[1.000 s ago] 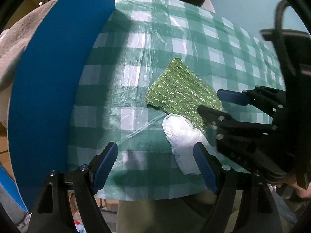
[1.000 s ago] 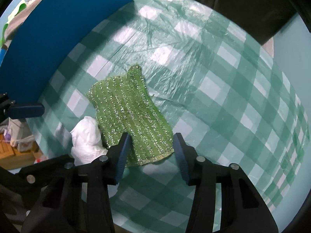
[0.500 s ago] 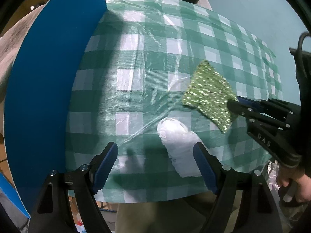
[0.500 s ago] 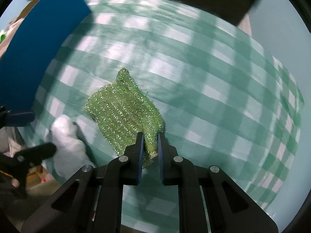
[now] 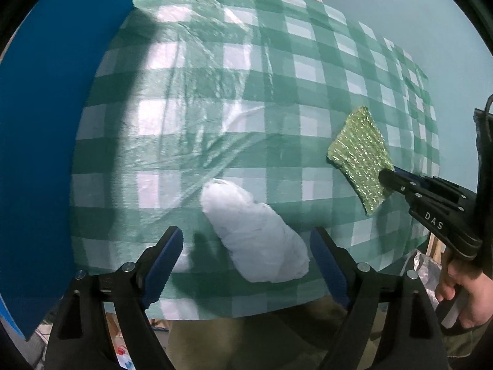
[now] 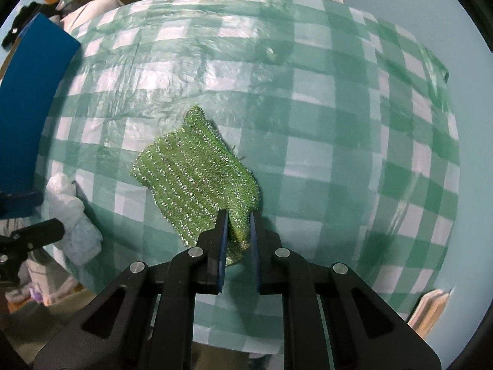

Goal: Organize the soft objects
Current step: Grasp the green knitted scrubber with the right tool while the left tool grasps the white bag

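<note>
The right claw [image 6: 238, 231] has just clamped onto the green glittery cloth [image 6: 197, 178], dragging it away from the white wad [image 5: 255, 234]. The left claw [image 5: 246, 259] hangs wide open, empty, above that wad on the desk [image 5: 215, 92].

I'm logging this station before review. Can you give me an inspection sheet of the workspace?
Surface: table under a green-and-white checked cloth, with wrinkled clear plastic over it.
Job's things: green sparkly cloth, one edge pinched; white wad lying near the table's front edge.
Clutter: nothing seen on the table besides these.
Grippers: right gripper shut on the green cloth; left gripper open, above the white wad, not touching it.
Cables: a dark cable at the right edge of the left wrist view.
Surroundings: blue board along the table's left side; pale blue wall behind; heaped fabrics beyond the board.
</note>
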`<state>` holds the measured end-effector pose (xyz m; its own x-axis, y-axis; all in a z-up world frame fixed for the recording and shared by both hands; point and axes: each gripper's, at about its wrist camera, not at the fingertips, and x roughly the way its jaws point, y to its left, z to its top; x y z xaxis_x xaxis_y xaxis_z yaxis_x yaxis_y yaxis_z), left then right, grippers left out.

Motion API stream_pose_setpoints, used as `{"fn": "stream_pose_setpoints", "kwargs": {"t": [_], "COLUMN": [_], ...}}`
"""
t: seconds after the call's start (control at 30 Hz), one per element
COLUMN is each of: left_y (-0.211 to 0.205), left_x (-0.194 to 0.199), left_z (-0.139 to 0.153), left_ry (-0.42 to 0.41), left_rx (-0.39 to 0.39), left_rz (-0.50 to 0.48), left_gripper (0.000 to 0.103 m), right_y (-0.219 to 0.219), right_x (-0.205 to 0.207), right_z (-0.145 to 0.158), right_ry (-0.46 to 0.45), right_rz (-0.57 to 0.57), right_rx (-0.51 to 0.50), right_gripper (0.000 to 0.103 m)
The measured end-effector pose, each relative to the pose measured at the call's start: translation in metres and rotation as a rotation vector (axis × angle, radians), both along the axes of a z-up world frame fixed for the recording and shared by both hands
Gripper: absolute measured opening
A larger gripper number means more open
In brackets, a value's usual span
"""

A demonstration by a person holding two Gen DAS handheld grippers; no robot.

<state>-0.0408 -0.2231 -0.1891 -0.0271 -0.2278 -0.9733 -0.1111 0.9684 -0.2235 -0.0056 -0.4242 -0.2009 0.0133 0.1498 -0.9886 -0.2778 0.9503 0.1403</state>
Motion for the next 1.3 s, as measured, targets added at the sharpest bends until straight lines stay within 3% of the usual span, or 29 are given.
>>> {"fn": "stream_pose_setpoints", "kwargs": {"t": [0.07,0.13,0.23,0.3,0.4,0.5,0.53,0.67,1.2,1.27,1.3], "left_y": [-0.004,-0.008,-0.013,-0.014,-0.013,-0.014,-0.014,-0.015,-0.005,-0.004,-0.002], "left_x": [0.000,0.000,0.000,0.000,-0.002,-0.004,-0.004,-0.007,-0.002,0.000,0.001], "left_z": [-0.003,-0.007,-0.015,-0.021,-0.027,-0.026,-0.024,-0.021,0.011,0.016,0.018], "left_ry": [0.011,0.021,0.041,0.056,0.069,0.056,0.046,0.022,-0.049,-0.057,-0.061], "left_rx": [0.000,0.003,0.004,0.001,-0.007,0.009,0.012,0.027,0.069,0.076,0.078], "left_rz": [-0.007,-0.009,-0.006,0.003,0.025,0.021,0.011,-0.009,-0.065,-0.074,-0.078], "left_gripper": [0.086,0.086,0.086,0.086,0.085,0.073,0.065,0.057,0.054,0.054,0.054], "right_y": [-0.006,-0.017,-0.022,-0.023,-0.023,-0.014,-0.009,0.019,0.064,0.062,0.061], "right_x": [-0.001,-0.006,-0.007,-0.005,-0.011,-0.004,-0.003,-0.001,-0.001,-0.004,-0.006], "right_z": [-0.001,-0.006,0.000,0.005,0.009,0.014,0.013,0.020,-0.013,-0.012,-0.010], "right_ry": [0.002,0.001,-0.025,-0.040,-0.054,-0.062,-0.069,-0.076,-0.059,-0.070,-0.075], "right_rz": [-0.008,-0.008,-0.004,0.004,0.020,0.074,0.104,0.173,0.234,0.236,0.237], "right_rx": [0.022,0.021,0.028,0.026,0.043,0.049,0.038,0.024,-0.072,-0.073,-0.071], "right_gripper": [0.020,0.038,0.055,0.062,0.063,0.063,0.063,0.064,0.063,0.055,0.046]}}
